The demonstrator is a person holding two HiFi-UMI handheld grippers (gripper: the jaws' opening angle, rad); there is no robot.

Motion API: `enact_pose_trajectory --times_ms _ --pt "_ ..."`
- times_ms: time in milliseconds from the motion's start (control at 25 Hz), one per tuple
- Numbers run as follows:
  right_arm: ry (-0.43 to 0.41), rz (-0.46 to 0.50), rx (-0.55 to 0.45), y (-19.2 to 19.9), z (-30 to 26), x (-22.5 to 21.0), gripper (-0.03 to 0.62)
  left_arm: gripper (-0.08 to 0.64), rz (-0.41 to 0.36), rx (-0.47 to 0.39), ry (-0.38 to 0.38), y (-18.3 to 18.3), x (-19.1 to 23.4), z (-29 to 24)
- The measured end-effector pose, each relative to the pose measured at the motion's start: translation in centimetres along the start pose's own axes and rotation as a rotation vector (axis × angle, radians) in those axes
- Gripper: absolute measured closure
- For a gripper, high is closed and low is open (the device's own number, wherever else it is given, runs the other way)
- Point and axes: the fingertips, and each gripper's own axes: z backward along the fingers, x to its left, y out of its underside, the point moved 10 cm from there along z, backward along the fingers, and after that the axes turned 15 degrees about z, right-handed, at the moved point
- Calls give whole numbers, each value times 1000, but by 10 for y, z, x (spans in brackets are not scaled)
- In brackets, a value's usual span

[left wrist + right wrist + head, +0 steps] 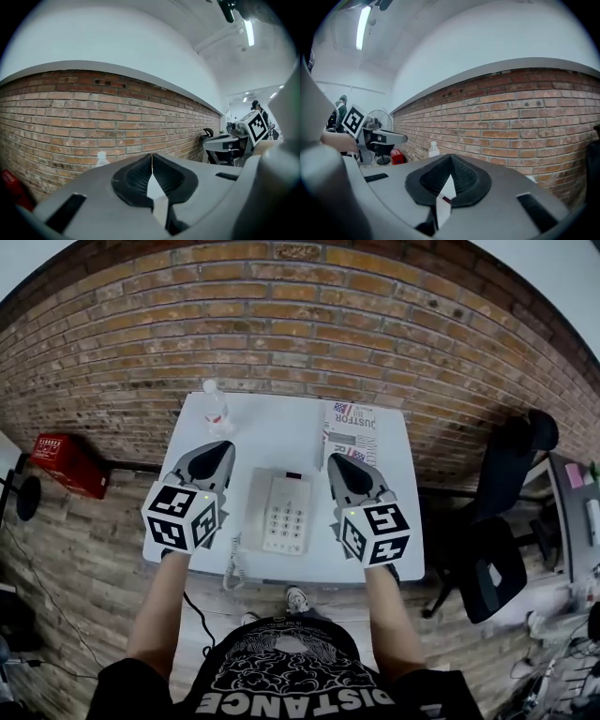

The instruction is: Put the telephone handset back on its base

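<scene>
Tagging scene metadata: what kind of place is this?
Probably an office or lab workroom: a white table with a desk telephone stands against a brick wall, and black office chairs sit to one side.

Water bottle (216, 408) and magazine (352, 433) on white table (274, 434)

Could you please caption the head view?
White keypad telephone on white table, flanked by left gripper and right gripper, both shut.
</scene>
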Motion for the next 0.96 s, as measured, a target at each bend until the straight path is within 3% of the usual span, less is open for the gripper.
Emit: enact_pose_trajectory --times_ms 480,960 --pt "-16 11 -1 -1 -1 4 593 554 33 0 -82 16 12 14" --pt "-19 14 2 -1 -1 8 592 554 49 7 -85 23 10 14"
